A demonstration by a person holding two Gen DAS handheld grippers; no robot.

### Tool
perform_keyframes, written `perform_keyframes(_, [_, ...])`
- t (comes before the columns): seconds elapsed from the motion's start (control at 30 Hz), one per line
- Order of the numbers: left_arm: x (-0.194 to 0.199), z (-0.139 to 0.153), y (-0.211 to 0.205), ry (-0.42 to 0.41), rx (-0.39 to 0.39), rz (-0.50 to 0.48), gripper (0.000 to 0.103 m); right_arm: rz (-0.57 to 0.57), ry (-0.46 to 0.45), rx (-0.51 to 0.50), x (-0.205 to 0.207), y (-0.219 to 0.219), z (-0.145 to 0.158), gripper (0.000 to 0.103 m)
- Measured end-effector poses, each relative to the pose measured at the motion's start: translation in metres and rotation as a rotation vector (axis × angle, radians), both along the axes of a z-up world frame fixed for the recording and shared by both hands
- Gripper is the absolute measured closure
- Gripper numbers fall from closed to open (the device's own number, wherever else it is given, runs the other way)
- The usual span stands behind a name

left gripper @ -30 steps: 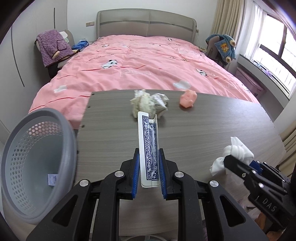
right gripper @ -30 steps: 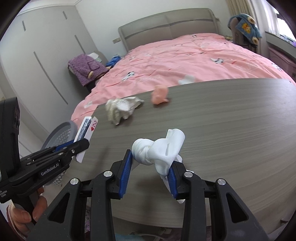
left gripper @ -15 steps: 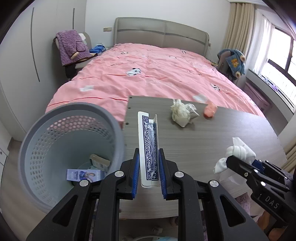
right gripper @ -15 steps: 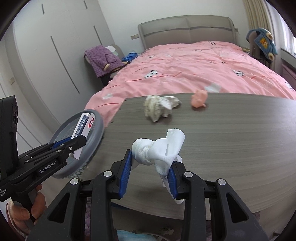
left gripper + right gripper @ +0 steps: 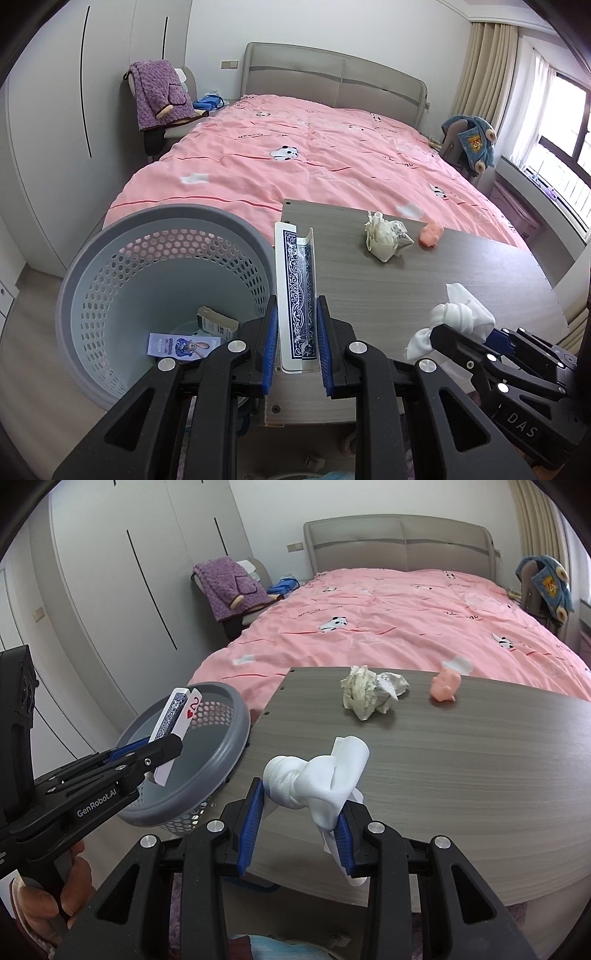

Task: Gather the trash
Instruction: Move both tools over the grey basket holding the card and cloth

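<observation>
My left gripper is shut on two blue-backed playing cards, held upright at the table's left edge beside the grey perforated bin. From the right wrist view the same cards show a red two of hearts, over the bin's rim. My right gripper is shut on a crumpled white tissue, above the grey wooden table near its front edge. A ball of crumpled paper lies at the table's far side. The bin holds a small box and a printed packet.
A small pink pig toy sits right of the crumpled paper. Behind the table is a bed with a pink cover. A chair with a purple garment stands by the wardrobe. A hand grips the left tool's handle.
Both grippers have moved left toward the bin, each keeping its hold. The bin now fills more of the left wrist view and its contents show.
</observation>
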State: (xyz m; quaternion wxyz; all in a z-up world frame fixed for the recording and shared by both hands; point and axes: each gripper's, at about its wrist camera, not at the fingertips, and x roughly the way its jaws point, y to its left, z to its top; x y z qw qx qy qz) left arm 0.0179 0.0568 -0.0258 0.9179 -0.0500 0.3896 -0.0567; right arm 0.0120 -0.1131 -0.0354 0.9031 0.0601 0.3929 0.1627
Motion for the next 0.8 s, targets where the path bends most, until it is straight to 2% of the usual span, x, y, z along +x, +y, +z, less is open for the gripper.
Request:
perform_keyframes(0.53, [0.017, -0.022, 0.023, 0.045, -0.019, 0.014, 0.084, 0.018, 0.034, -0.040, 0.024, 0.022, -0.010, 0.068])
perform_keyframes(0.8, [0.032, -0.034, 0.040, 0.080, -0.023, 0.051, 0.084, 0.054, 0.044, -0.043, 0.043, 0.037, -0.012, 0.068])
